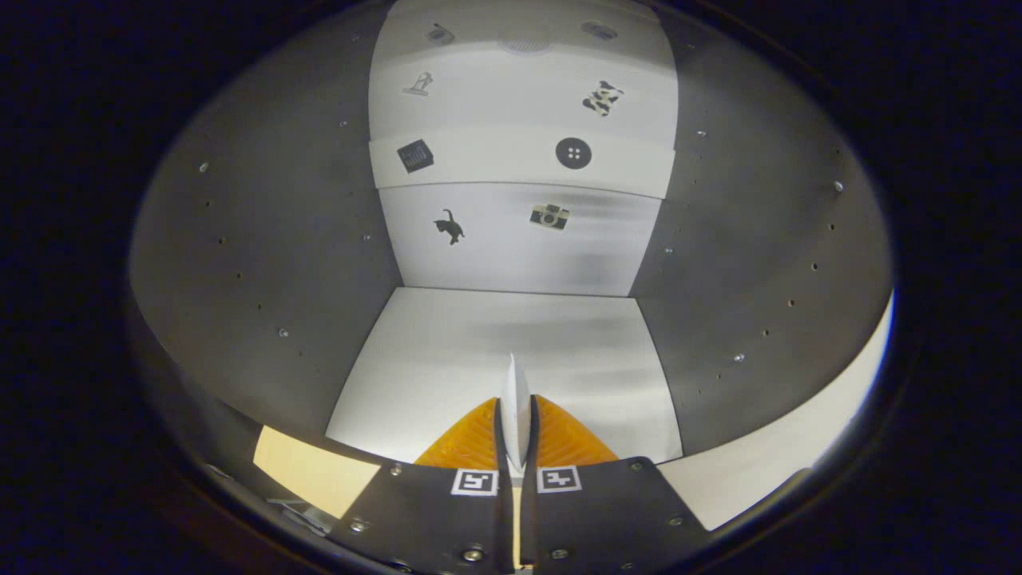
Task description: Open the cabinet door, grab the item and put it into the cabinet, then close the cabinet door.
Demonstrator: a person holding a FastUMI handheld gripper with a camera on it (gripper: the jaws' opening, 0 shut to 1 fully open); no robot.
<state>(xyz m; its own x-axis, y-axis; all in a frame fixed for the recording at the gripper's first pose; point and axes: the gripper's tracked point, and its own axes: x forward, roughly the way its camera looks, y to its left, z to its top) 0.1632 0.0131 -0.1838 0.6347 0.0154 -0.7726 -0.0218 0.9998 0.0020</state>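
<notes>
Tool (515,415) fingers pinch one white sheet (515,399) inside cabinet (495,351).

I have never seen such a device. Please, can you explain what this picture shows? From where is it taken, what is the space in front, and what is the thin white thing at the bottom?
The camera rides on a hand-held gripper, a tool with two fingers that a person carries. It looks forward along those fingers, so they appear at the bottom. The fingers are closed on a thin white item, seen edge-on; I cannot tell what it is. Ahead is the inside of an open cabinet: dark side walls with small holes, a pale floor and a pale back wall. The back wall carries small stickers, such as a cat, a camera and a button. The item is held above the cabinet floor, near its front edge.
</notes>
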